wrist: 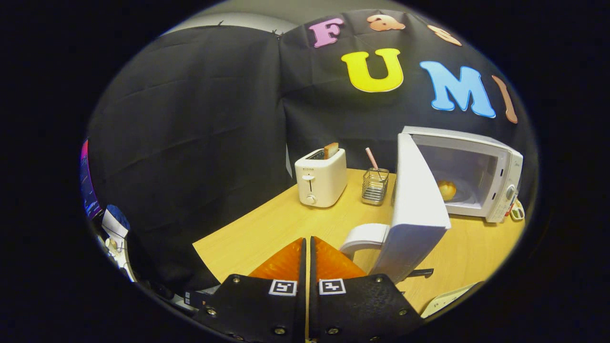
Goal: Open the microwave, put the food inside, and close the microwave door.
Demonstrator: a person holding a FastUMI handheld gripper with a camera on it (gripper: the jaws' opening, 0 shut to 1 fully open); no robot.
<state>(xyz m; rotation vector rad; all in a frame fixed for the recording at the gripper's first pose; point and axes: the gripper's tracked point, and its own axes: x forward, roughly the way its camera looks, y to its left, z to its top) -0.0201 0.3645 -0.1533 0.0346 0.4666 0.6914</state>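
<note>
Standing open, the microwave (464, 174) at two o'clock from the fingers holds the food (447, 189) on its floor. The gripper (307, 252) is clenched on nothing, its fingers pressed together just left of the door (419, 205). Judged remaining: swinging that door closed.

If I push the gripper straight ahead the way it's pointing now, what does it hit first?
Probably nothing soon. The gripper, fingers shut on nothing, points over bare table between the toaster and the open microwave door; its handle sits just to their right. Beyond lies the booth wall, though depth is unclear.
</note>
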